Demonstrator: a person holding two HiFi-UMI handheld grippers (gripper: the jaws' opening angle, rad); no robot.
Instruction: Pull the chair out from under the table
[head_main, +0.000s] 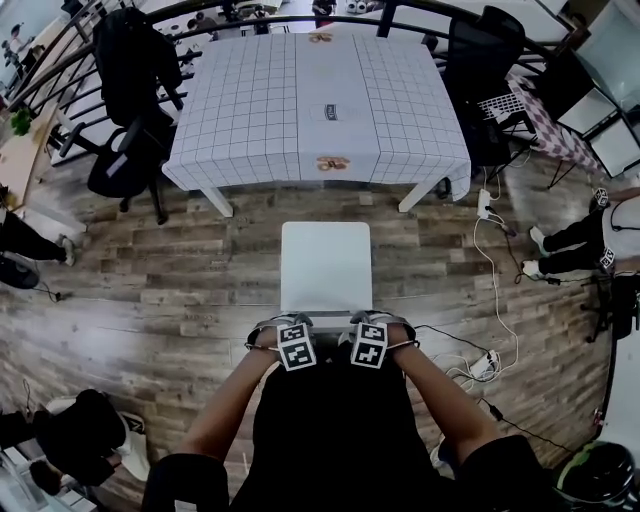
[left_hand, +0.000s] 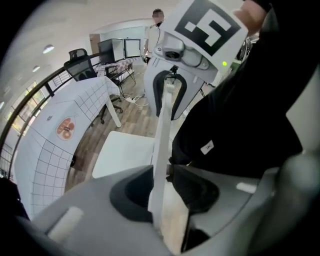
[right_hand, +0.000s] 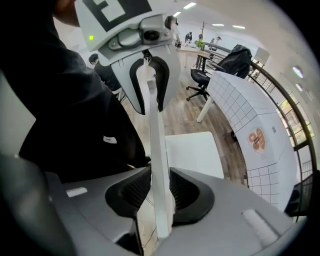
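A white chair (head_main: 325, 265) with a flat square seat and a thin white backrest panel (right_hand: 152, 125) is pictured on the wood-plank floor (head_main: 200, 260), wholly clear of the near edge of the tabletop (head_main: 320, 100), which is covered in a white grid-patterned cloth. The panel's top edge, on the side away from the tabletop, is straddled by the left hand-held gripper (head_main: 293, 326) and the right hand-held gripper (head_main: 367, 325). Both sets of jaws are parted, the pads just off the panel, and nothing is clamped. The pull-out is judged complete. If a pad were caught on the panel when the grippers are lifted away, the light chair could be rocked or tipped. White cables (head_main: 490, 260) beyond the tabletop's right corner could be snagged if the chair were dragged sideways.
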